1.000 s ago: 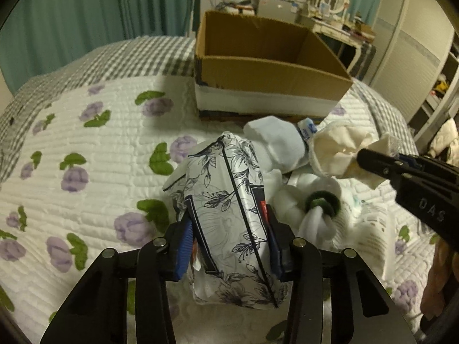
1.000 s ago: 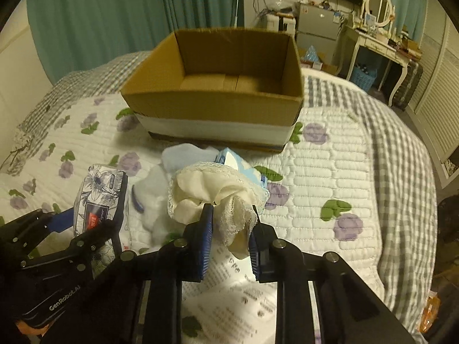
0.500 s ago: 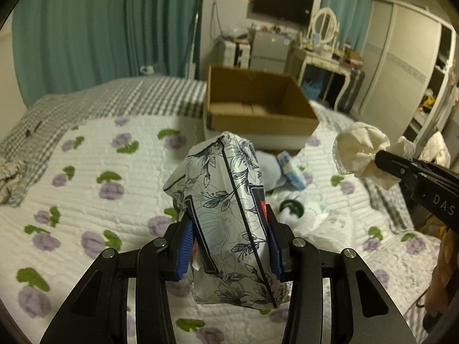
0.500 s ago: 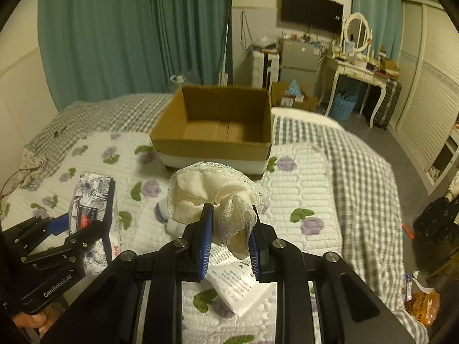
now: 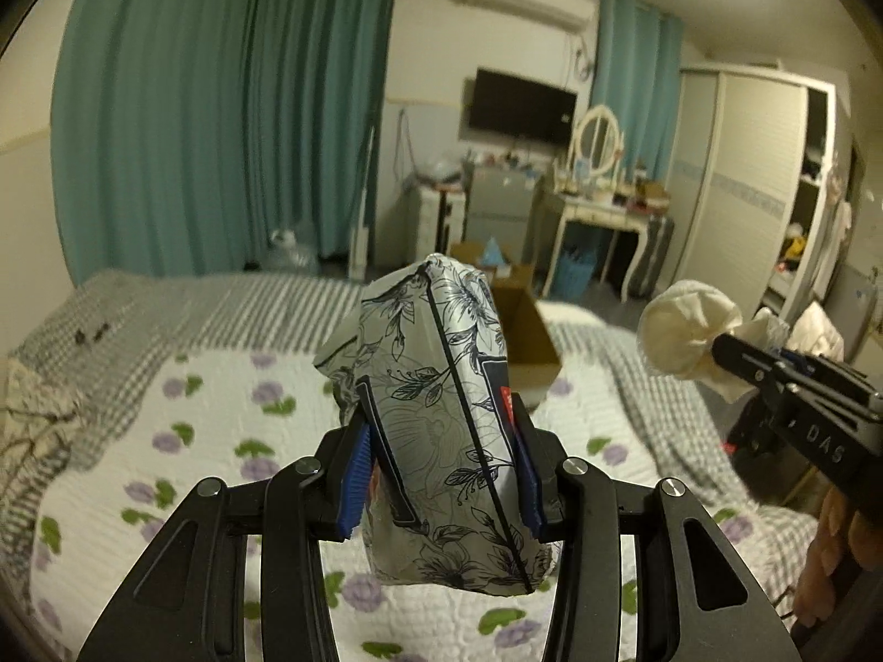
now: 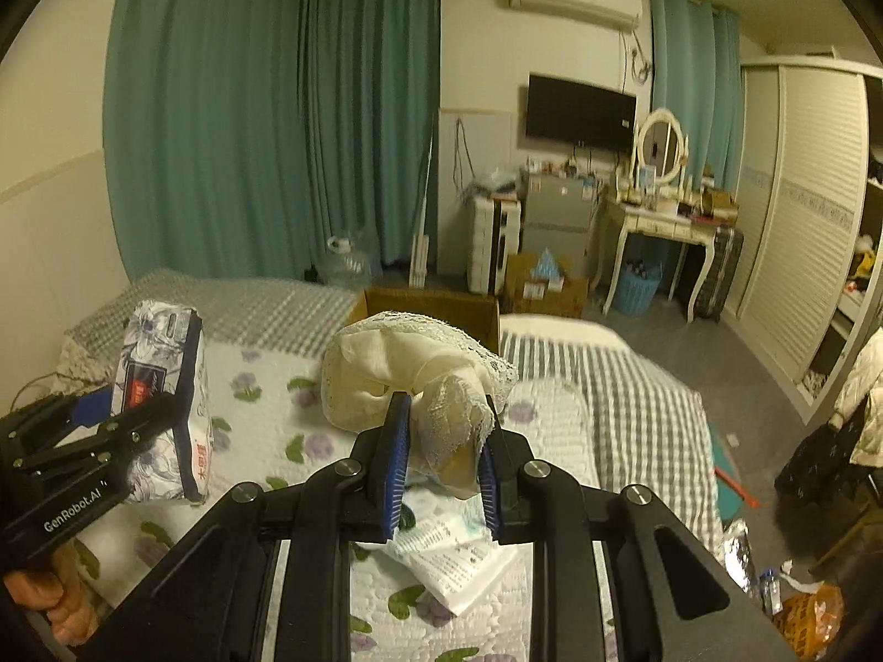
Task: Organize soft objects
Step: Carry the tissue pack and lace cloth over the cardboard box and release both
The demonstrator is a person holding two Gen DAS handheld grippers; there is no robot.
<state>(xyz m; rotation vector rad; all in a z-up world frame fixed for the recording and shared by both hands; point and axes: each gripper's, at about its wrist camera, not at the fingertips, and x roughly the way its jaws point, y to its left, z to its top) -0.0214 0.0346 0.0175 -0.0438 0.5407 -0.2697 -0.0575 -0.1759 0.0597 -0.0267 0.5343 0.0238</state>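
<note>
The bed (image 6: 557, 402) with its flower quilt fills the lower half of both views, and much of the quilt is bare on the left side of the frame. The far edge of the bed is met by open floor, with the green curtain (image 6: 265, 110) behind it.

The cardboard box (image 6: 436, 309) is seen on the bed at the middle of the frame, open at the top, partly hidden behind the held things.

A flower-print soft pack (image 5: 441, 414) is gripped tight by the left gripper (image 5: 441, 488) at the lower middle of the left view, up in the air above the quilt.

A cream lace cloth (image 6: 408, 380) is pinched by the right gripper (image 6: 441, 477) at the middle of the right view, also lifted clear of the bed.

A white printed pack (image 6: 458, 557) is lying on the quilt just under the right gripper.
</note>
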